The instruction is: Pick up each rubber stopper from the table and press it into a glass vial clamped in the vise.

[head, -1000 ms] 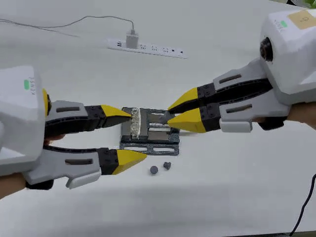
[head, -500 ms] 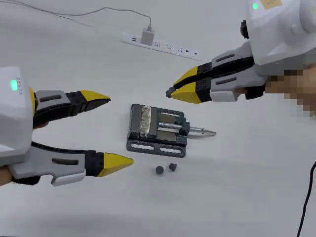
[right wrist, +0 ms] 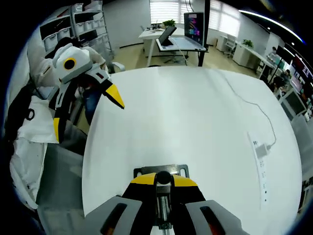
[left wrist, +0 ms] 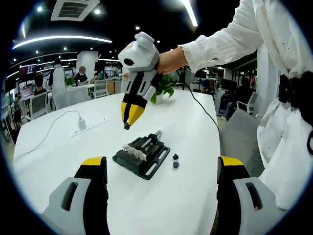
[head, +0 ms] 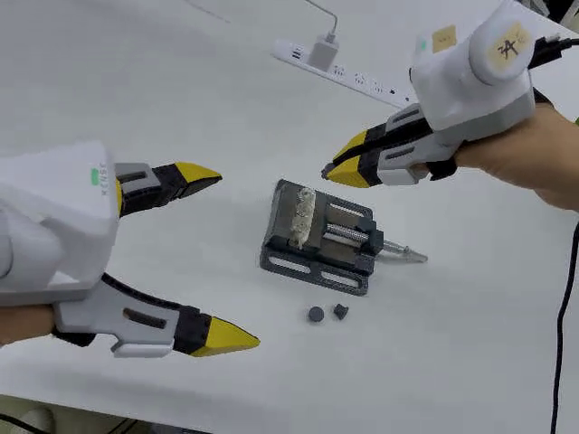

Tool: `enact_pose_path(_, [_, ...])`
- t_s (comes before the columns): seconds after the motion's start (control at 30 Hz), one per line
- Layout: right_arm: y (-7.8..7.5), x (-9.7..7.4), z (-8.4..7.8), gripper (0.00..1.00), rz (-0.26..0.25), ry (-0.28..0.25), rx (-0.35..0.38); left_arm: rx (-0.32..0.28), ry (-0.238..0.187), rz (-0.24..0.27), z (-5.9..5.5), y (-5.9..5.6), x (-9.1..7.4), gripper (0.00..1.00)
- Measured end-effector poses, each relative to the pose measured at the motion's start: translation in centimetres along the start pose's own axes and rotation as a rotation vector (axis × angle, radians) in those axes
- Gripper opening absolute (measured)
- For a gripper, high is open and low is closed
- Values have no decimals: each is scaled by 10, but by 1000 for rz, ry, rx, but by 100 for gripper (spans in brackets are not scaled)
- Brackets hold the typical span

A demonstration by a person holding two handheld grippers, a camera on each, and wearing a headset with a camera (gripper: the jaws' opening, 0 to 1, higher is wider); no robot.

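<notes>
A dark metal vise (head: 318,262) stands mid-table with a row of glass vials (head: 301,215) clamped in its jaws. Two grey rubber stoppers (head: 316,315) (head: 341,311) lie loose just in front of it. My right gripper (head: 327,172) hovers above and behind the vise, shut on a small dark stopper (right wrist: 163,178) at its yellow tips. My left gripper (head: 233,260) is wide open at the left, well apart from the vise, with nothing between its fingers. In the left gripper view the vise (left wrist: 142,155) and the loose stoppers (left wrist: 175,160) lie ahead, with the right gripper (left wrist: 127,125) above them.
A white power strip (head: 348,77) with a plugged-in charger lies at the table's far side. A black cable (head: 565,316) hangs by the right edge. The vise's screw handle (head: 403,253) sticks out to the right. The table's near edge is close below the left gripper.
My right gripper has lifted up and away from the vise with a stopper in its tips. The left gripper has drawn back to the left and opened wider. The head camera has shifted.
</notes>
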State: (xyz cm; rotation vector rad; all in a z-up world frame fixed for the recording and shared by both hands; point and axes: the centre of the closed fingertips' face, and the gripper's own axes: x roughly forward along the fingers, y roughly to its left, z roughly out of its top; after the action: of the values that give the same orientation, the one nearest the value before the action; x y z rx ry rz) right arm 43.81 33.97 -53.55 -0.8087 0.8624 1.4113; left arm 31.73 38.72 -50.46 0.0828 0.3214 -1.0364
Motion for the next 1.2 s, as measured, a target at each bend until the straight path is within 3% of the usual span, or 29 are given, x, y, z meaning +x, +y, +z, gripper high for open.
enact_pose_path(0.07, [-6,9,-9,6,-14,48,-28,-4,-11,-2,-2,1,0,95])
enact_pose_path(0.43, [-16,40,-26,6,2,115,-40,-24,-8,-10,-14,2,5,99])
enact_pose_path(1.2, [-14,43,-31,5,19,141,-50,-38,-34,-12,-10,2,7,97])
